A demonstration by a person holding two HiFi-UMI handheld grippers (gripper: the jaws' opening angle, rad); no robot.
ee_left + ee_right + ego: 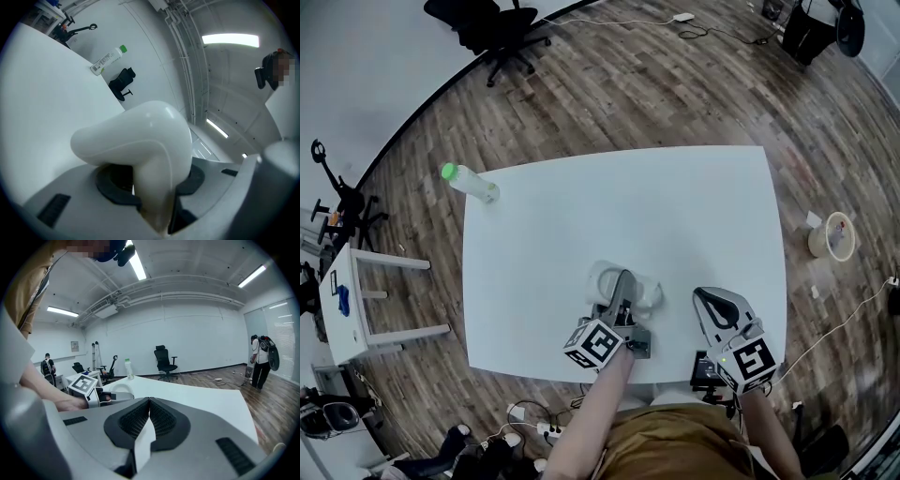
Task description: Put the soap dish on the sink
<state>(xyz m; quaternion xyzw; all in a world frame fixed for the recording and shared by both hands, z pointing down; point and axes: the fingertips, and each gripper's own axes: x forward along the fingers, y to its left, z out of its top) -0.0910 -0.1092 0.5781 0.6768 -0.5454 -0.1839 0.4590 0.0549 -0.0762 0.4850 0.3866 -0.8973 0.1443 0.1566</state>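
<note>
While the left gripper (623,289) has its jaws clamped on the near rim of the white soap dish (617,279), by the white table's (694,197) 6 o'clock edge, the right gripper (711,302) hangs at the dish's 3 o'clock, jaws pressed together and empty. No sink shows. Carrying calls for a firm, level rim grip and a gentle set-down. The dish's long axis seems to run 9 to 3 o'clock, though the gripper covers much of it.
</note>
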